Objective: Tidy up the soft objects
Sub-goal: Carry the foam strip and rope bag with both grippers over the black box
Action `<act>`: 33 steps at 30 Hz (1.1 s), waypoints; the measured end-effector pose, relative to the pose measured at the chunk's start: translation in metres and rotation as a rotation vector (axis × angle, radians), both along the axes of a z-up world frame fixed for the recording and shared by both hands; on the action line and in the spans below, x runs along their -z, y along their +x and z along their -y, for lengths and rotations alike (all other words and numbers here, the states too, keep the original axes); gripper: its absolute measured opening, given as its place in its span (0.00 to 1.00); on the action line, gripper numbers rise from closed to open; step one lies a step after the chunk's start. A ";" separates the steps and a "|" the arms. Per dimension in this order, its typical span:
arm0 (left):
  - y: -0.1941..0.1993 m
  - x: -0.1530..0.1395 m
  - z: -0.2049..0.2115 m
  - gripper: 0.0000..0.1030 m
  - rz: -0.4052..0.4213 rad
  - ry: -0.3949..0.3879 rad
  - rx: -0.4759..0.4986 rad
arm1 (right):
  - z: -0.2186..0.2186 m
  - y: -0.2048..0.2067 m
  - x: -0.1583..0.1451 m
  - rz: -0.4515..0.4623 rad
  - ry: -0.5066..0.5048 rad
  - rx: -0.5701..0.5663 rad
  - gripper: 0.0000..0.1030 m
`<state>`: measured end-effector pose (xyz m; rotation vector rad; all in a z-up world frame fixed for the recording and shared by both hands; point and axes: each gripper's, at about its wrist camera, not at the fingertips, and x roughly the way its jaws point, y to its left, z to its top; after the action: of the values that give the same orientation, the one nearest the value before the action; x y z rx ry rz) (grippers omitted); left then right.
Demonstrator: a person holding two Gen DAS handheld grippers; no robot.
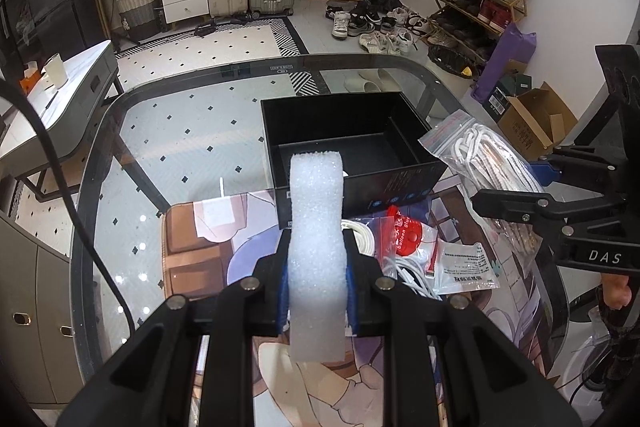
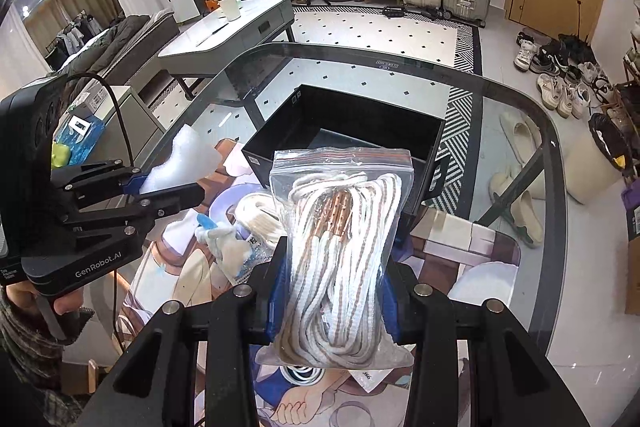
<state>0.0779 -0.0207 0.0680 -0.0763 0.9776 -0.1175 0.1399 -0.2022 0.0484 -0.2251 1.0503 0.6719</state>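
The left gripper [image 1: 316,279] has its jaws clamped on a white foam strip [image 1: 316,227], held upright above the glass surface [image 1: 120,155], just short of the black box [image 1: 340,143]. The right gripper [image 2: 334,291] has its jaws pressed on a clear bag of cord [image 2: 340,247], also lifted, on the near side of the box. More bagged items [image 1: 432,259] lie on the printed mat [image 1: 192,247] in front of the box, which sits open.
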 end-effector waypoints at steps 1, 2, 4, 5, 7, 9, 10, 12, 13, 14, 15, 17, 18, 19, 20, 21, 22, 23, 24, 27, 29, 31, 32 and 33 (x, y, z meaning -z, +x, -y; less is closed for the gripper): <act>0.002 -0.001 0.000 0.19 0.002 -0.001 0.001 | 0.000 0.002 -0.001 0.001 0.004 0.003 0.38; 0.004 -0.002 0.000 0.19 0.004 -0.001 0.002 | -0.001 0.005 -0.002 0.000 0.008 0.005 0.38; 0.009 -0.004 0.000 0.19 0.008 -0.002 0.002 | -0.002 0.010 -0.003 0.000 0.014 0.010 0.38; 0.012 -0.005 0.000 0.19 0.010 -0.004 0.003 | -0.002 0.014 -0.004 0.001 0.017 0.013 0.38; 0.017 -0.007 -0.002 0.19 0.014 -0.007 0.002 | -0.003 0.019 -0.005 0.002 0.025 0.019 0.38; 0.021 -0.009 -0.002 0.19 0.020 -0.010 0.003 | -0.004 0.024 -0.007 0.002 0.033 0.023 0.38; 0.024 -0.010 -0.002 0.19 0.022 -0.009 0.005 | -0.006 0.027 -0.007 0.002 0.037 0.025 0.38; 0.030 -0.012 -0.002 0.19 0.025 -0.007 0.007 | -0.007 0.033 -0.009 0.003 0.045 0.029 0.38; 0.031 -0.012 -0.002 0.19 0.027 -0.005 0.008 | -0.008 0.036 -0.010 0.003 0.048 0.031 0.38; 0.034 -0.012 -0.002 0.19 0.028 -0.005 0.009 | -0.010 0.039 -0.011 0.004 0.050 0.033 0.38; 0.036 -0.013 -0.002 0.19 0.028 -0.006 0.010 | -0.011 0.041 -0.011 0.006 0.049 0.034 0.38; 0.040 -0.013 -0.003 0.19 0.027 -0.010 0.011 | -0.013 0.047 -0.011 0.007 0.049 0.037 0.38; 0.042 -0.013 -0.004 0.19 0.027 -0.011 0.010 | -0.014 0.049 -0.010 0.005 0.050 0.038 0.38; 0.045 -0.013 -0.004 0.19 0.027 -0.014 0.010 | -0.015 0.053 -0.011 0.005 0.051 0.039 0.38; 0.047 -0.013 -0.004 0.19 0.027 -0.014 0.010 | -0.016 0.055 -0.011 0.005 0.051 0.041 0.38; 0.050 -0.013 -0.004 0.19 0.028 -0.014 0.009 | -0.017 0.059 -0.011 0.003 0.053 0.042 0.38; 0.050 -0.013 -0.004 0.19 0.028 -0.014 0.010 | -0.017 0.062 -0.011 0.002 0.055 0.044 0.38; 0.053 -0.013 -0.005 0.19 0.029 -0.013 0.011 | -0.019 0.065 -0.012 0.002 0.056 0.046 0.38; 0.056 -0.014 -0.004 0.19 0.030 -0.012 0.012 | -0.020 0.070 -0.012 0.001 0.057 0.048 0.38; 0.065 -0.015 -0.006 0.19 0.032 -0.013 0.014 | -0.022 0.077 -0.013 0.002 0.062 0.054 0.38; 0.070 -0.015 -0.006 0.19 0.033 -0.014 0.014 | -0.024 0.083 -0.013 0.003 0.065 0.057 0.38; 0.076 -0.015 -0.006 0.19 0.035 -0.008 0.017 | -0.026 0.087 -0.013 0.003 0.069 0.060 0.38; 0.079 -0.015 -0.005 0.19 0.035 -0.009 0.017 | -0.027 0.089 -0.012 0.001 0.070 0.060 0.38; 0.082 -0.014 -0.005 0.19 0.034 -0.011 0.018 | -0.027 0.093 -0.012 0.000 0.073 0.060 0.38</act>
<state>0.1604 -0.0157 0.0822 -0.0753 0.9439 -0.1408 0.2326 -0.1749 0.0602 -0.1299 1.0269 0.6547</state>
